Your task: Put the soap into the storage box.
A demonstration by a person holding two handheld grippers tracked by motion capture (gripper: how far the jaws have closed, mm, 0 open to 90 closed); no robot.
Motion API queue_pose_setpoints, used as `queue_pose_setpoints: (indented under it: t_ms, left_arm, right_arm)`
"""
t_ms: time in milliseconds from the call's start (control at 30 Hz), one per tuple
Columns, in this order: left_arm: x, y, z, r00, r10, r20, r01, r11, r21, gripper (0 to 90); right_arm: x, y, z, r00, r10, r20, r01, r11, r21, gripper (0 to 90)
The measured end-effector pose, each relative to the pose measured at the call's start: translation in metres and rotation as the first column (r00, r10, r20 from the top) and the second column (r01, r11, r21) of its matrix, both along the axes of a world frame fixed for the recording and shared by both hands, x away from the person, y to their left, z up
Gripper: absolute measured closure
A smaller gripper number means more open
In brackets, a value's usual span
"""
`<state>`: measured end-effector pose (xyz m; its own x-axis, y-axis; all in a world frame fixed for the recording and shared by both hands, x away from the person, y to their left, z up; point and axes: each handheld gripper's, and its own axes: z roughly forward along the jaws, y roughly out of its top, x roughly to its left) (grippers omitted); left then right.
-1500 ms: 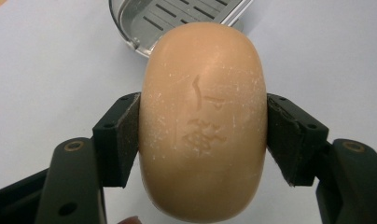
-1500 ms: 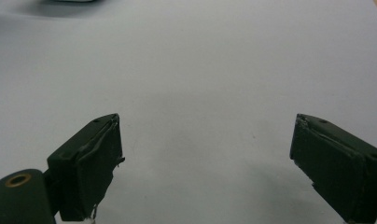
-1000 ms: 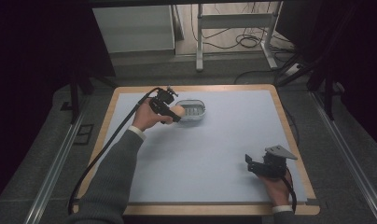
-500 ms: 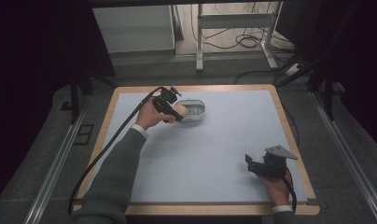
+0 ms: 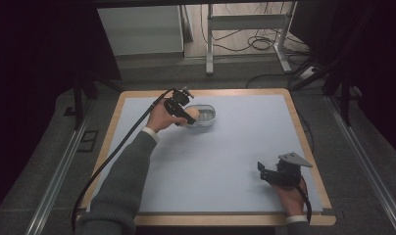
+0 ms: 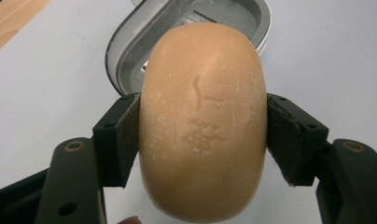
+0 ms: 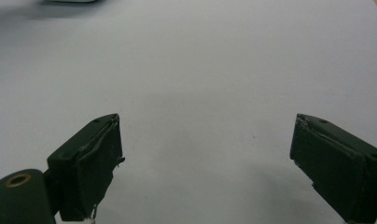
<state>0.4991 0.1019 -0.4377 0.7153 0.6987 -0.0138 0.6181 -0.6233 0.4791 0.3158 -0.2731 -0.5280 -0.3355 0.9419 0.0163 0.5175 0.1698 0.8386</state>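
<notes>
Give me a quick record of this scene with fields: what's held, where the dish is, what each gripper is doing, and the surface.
held item: tan oval soap bar, stamped marks on its face
left gripper: shut on the soap bar, pads pressing on both sides, over the near end of the dish
dish: grey oval soap dish, at the far side of the mat, left of centre
right gripper: open, nothing between the jaws, near the mat's right front corner
surface: pale blue mat on a wood-edged table

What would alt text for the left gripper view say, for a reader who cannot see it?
An oval, tan bar of soap with a stamped mark is clamped between the left gripper's two black jaws. Behind it, an open grey oval soap dish lies on the pale blue table mat.
</notes>
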Motion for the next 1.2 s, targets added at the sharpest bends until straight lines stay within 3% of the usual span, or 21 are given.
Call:
queue_pose_setpoints:
  t_ms: [467,1200]
  left_arm:
    - [0.021,-0.011,-0.003,0.9997,-0.022,-0.007,0.022,0.9997,0.008,32.4]
    - [0.040,-0.029,-0.014,0.9990,-0.041,-0.018,0.041,0.9991,0.007,32.3]
  right_arm:
    - [0.000,0.000,0.000,1.0000,-0.002,-0.002,0.002,1.0000,0.005,9.4]
    - [0.000,-0.001,0.000,1.0000,-0.001,-0.001,0.001,1.0000,0.008,9.4]
